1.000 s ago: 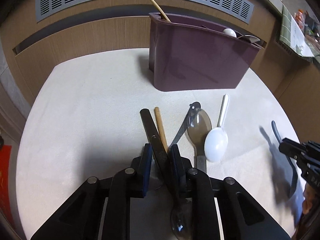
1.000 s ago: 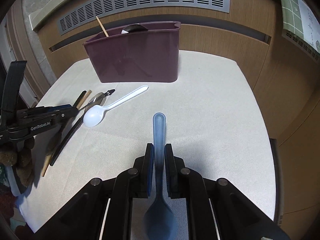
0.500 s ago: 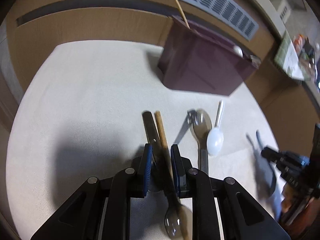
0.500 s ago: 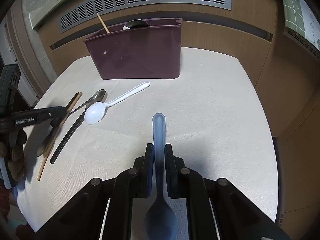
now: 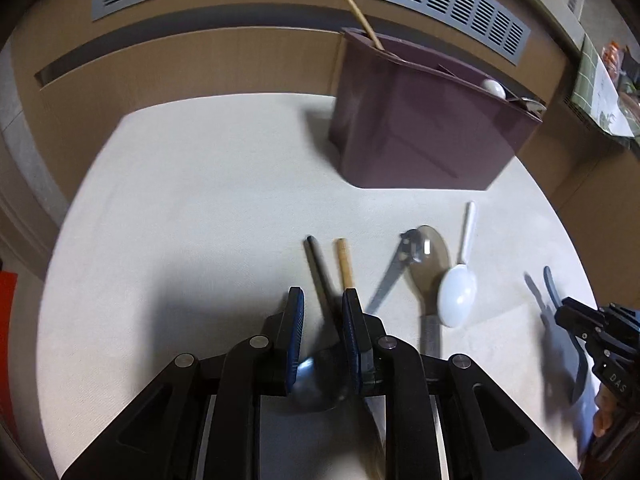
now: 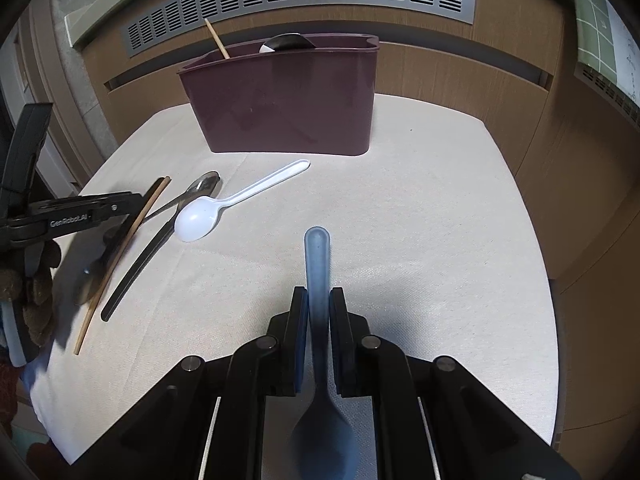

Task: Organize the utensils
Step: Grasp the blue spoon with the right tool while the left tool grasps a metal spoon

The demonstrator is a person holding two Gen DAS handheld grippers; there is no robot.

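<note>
Reading "GenRobot.AI", left gripper (image 6: 120,210) jaws gape around dark spoon (image 5: 320,276); right gripper (image 6: 318,304) jaws clamp blue spoon (image 6: 317,256).

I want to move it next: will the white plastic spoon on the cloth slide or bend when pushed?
The white plastic spoon looks thin, so probably light, slightly flexible. On the woven cloth it may drag or pivot about its bowl.

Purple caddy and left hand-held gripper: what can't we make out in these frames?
- Purple caddy contents: both views, walls hide all but the tops.
- Left hand-held gripper: left wrist view, motion blur; contact with the dark spoon is unclear.
- Wooden chopstick: left wrist view, lower part hidden behind a finger.
</note>
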